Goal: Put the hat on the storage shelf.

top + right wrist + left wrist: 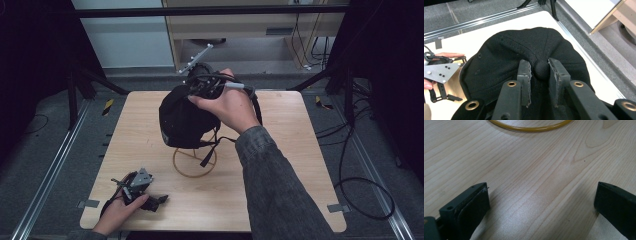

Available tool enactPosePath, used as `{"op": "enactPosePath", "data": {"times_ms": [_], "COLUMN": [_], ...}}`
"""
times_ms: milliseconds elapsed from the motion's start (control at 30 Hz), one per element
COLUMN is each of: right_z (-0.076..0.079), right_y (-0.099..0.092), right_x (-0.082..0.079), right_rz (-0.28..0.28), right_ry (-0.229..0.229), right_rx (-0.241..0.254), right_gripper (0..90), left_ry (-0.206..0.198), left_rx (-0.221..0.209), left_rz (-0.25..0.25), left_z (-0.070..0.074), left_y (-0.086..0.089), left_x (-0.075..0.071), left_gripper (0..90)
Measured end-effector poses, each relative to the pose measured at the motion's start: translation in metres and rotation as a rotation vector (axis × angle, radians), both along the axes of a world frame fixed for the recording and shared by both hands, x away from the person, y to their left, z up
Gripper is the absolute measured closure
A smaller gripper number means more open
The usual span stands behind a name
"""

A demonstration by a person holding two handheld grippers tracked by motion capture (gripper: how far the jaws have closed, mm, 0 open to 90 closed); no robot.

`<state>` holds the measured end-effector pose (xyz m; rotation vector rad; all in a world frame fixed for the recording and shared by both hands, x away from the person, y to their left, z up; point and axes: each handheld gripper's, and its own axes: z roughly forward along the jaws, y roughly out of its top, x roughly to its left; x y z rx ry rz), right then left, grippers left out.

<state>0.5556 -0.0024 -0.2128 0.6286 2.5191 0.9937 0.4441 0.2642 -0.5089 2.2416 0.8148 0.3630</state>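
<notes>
Between the two pads of the right gripper (540, 75) sits the crown button of a black cap (506, 60), pinched tight with the jaws nearly together. Seen from the high view, that gripper (210, 85) holds the cap (182, 120) at the far middle of the table (280, 165), just above a wire stand (195, 162) with a yellow ring base; the straps hang down toward the ring. The step in hand looks like setting the cap onto the stand or lifting it clear, and I cannot tell which. Either way the next move calls for a steady grip and a straight path over the stand's upright.

Nearer the person, the left gripper (145, 197) rests low on the table, jaws wide apart and holding nothing (541, 202). Its own view shows bare wood grain and an arc of the ring (531, 128), while the right gripper view shows the pinch itself.
</notes>
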Motion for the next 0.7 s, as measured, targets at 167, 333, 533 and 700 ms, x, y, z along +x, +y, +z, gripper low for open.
{"op": "enactPosePath", "data": {"times_ms": [167, 333, 533, 700], "right_z": [-0.003, -0.005, -0.008, -0.008], "right_y": [0.005, 0.009, 0.011, 0.012], "right_x": [0.001, 0.002, 0.002, 0.001], "right_rz": [0.006, 0.009, 0.012, 0.013], "right_ry": [0.006, 0.009, 0.017, 0.017], "right_rx": [-0.011, -0.012, -0.019, -0.018], "right_gripper": [72.8, 72.6, 72.5, 71.5], "left_ry": [-0.001, -0.002, -0.001, -0.002], "left_rx": [0.002, 0.001, 0.002, 0.002], "left_rz": [-0.001, -0.001, -0.001, -0.001], "left_z": [0.0, 0.0, 0.0, 0.0], "left_y": [0.0, 0.0, 0.0, 0.0], "left_x": [0.0, 0.0, 0.0, 0.0], "left_gripper": [0.0, 0.0, 0.0, 0.0]}}
